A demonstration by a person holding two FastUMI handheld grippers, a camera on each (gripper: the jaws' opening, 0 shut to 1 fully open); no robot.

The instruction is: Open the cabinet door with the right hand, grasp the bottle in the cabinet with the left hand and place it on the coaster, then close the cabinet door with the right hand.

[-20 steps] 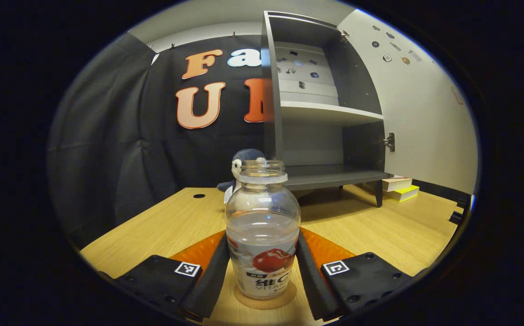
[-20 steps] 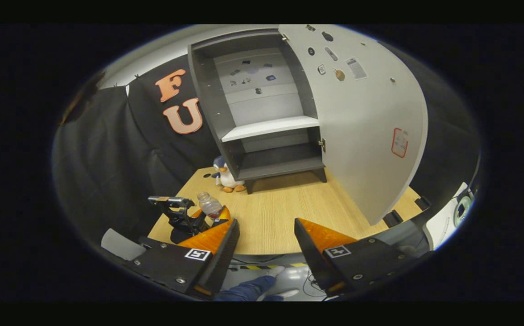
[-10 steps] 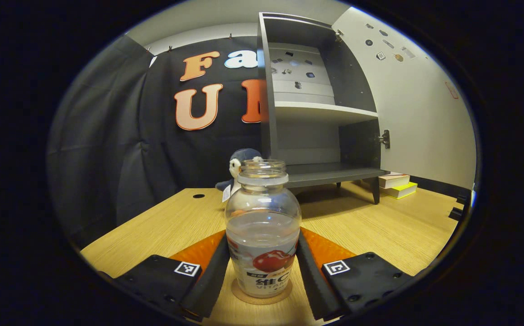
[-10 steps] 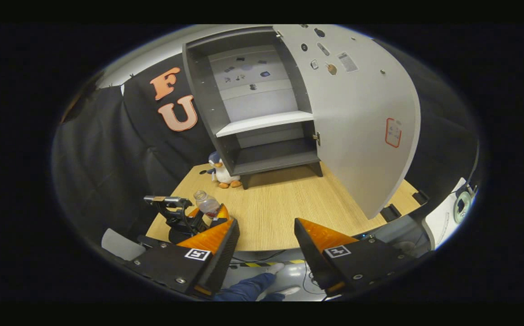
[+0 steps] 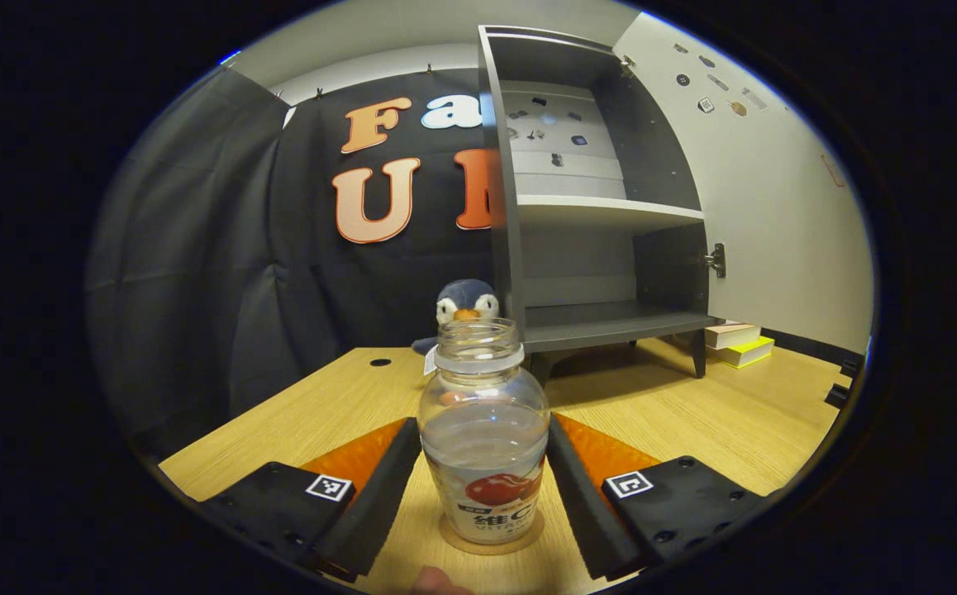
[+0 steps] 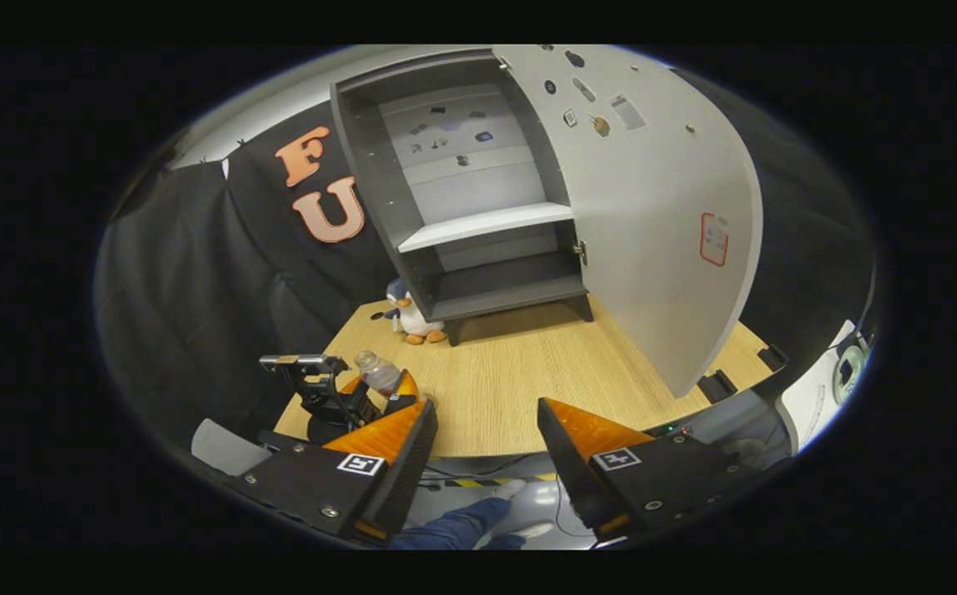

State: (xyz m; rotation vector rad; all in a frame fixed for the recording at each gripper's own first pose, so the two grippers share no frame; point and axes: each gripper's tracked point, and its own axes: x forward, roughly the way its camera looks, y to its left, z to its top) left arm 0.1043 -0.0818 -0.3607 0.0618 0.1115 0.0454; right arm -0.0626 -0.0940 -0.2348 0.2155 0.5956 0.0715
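A clear bottle (image 5: 483,438) with a red fruit label and no cap stands upright on a round cork coaster (image 5: 491,541) on the wooden table. My left gripper (image 5: 483,423) is open, its black pads close on either side of the bottle. In the right gripper view the bottle (image 6: 378,373) and that left gripper (image 6: 367,395) sit at the table's near left corner. My right gripper (image 6: 487,409) is open and holds nothing, hanging over the table's front edge. The grey cabinet (image 5: 602,207) stands with bare shelves, and its door (image 6: 652,207) is swung wide open to the right.
A plush penguin (image 5: 464,302) sits beside the cabinet's left foot. Stacked books (image 5: 735,343) lie behind the open door. The table (image 5: 693,413) has a cable hole (image 5: 379,362) at the back left. A person's leg (image 6: 454,529) shows below the table edge.
My left gripper's fingers have spread apart from the bottle and drawn back a little; the bottle stays on the coaster. The right gripper has barely moved.
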